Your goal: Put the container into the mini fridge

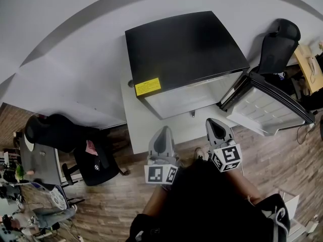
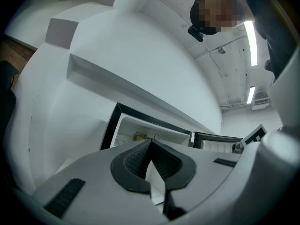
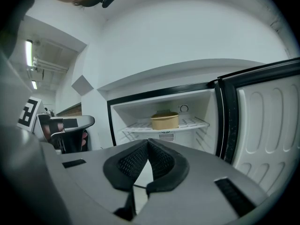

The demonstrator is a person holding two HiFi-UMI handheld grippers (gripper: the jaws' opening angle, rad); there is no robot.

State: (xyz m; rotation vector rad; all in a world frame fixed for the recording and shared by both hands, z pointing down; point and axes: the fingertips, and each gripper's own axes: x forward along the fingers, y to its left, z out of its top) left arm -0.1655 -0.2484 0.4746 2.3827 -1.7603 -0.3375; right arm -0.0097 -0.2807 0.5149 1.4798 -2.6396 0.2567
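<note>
A tan round container (image 3: 164, 121) stands on the wire shelf (image 3: 190, 123) inside the black mini fridge (image 1: 184, 49), whose door (image 1: 267, 107) hangs open to the right. My right gripper (image 3: 148, 142) is shut and empty, held back from the fridge opening. My left gripper (image 2: 150, 143) is shut too with nothing in it, pointing up at the fridge opening (image 2: 150, 135) from lower left. From the head view both grippers, left (image 1: 161, 144) and right (image 1: 218, 130), hover in front of the fridge over a white platform (image 1: 146, 125).
A black office chair (image 1: 75, 147) stands at the left on the wood floor. Another black chair (image 1: 275, 47) sits behind the open door, by a desk (image 1: 310, 67). White wall lies behind the fridge.
</note>
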